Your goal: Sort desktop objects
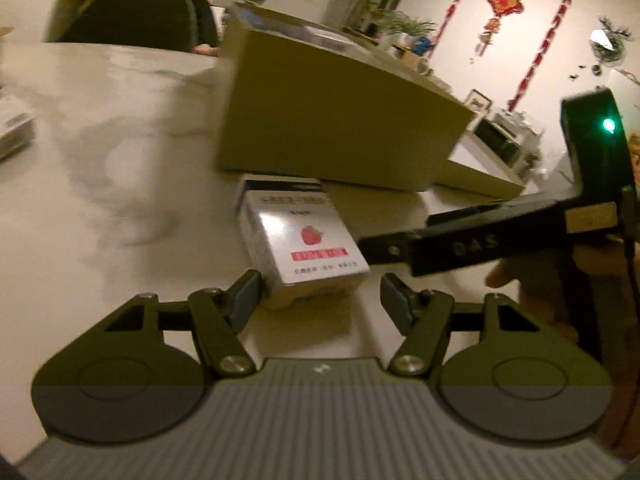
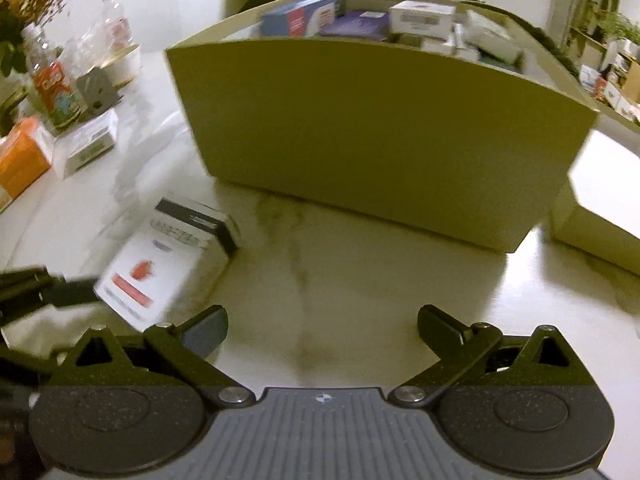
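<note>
We see the white carton (image 1: 306,240) with the red picture lying flat on the bench (image 1: 100,128), just short of the big cardboard box (image 1: 340,120). It sits straight ahead of our left tool (image 1: 320,294), long axis running away from us toward the box, its near end between the wide-spread fingers. Our right tool (image 2: 322,330), also spread wide and holding nothing, has the carton off to its left, so the left is nearer.

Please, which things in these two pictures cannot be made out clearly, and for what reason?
- Small print on the white strawberry box: motion blur, left wrist view.
- Contents of the cardboard box: its wall hides them in the left wrist view; the right wrist view shows only blurred packages.
- Whether the left gripper touches the strawberry box: unclear.
- Bottle label: blurred, too small.
</note>
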`<state>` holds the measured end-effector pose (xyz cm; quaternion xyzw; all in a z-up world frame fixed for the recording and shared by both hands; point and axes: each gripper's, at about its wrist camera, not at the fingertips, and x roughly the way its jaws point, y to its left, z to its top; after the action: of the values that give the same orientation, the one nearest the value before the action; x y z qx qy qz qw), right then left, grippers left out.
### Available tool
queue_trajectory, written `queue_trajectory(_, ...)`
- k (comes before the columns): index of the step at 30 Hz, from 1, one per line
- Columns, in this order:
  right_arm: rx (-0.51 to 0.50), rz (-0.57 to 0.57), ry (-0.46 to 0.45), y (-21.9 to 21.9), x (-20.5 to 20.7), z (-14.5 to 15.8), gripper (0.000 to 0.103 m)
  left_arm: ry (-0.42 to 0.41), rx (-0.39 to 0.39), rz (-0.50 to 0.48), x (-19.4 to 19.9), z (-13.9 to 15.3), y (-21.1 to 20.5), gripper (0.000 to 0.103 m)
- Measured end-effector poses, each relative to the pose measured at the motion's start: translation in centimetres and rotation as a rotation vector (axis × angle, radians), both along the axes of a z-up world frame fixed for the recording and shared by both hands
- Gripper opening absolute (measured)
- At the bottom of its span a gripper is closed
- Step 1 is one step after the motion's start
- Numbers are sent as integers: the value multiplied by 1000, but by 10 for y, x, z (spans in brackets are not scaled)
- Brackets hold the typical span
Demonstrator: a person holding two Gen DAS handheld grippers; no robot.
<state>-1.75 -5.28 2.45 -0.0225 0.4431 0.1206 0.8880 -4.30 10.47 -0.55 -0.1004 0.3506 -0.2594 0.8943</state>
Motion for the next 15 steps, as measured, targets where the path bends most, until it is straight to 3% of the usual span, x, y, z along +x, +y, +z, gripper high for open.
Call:
queue_trajectory(5, 34, -34, -9, -12, 1, 5, 99, -28, -4, -54, -5, 0, -10, 65)
queue_trajectory(11, 75, -75, -20, -25, 2, 11, 97, -49, 15, 19, -9, 3, 12, 67)
queue_trajectory(15, 105, -22, -14, -12, 0, 12, 96, -52, 68, 108, -13, 4, 29, 73)
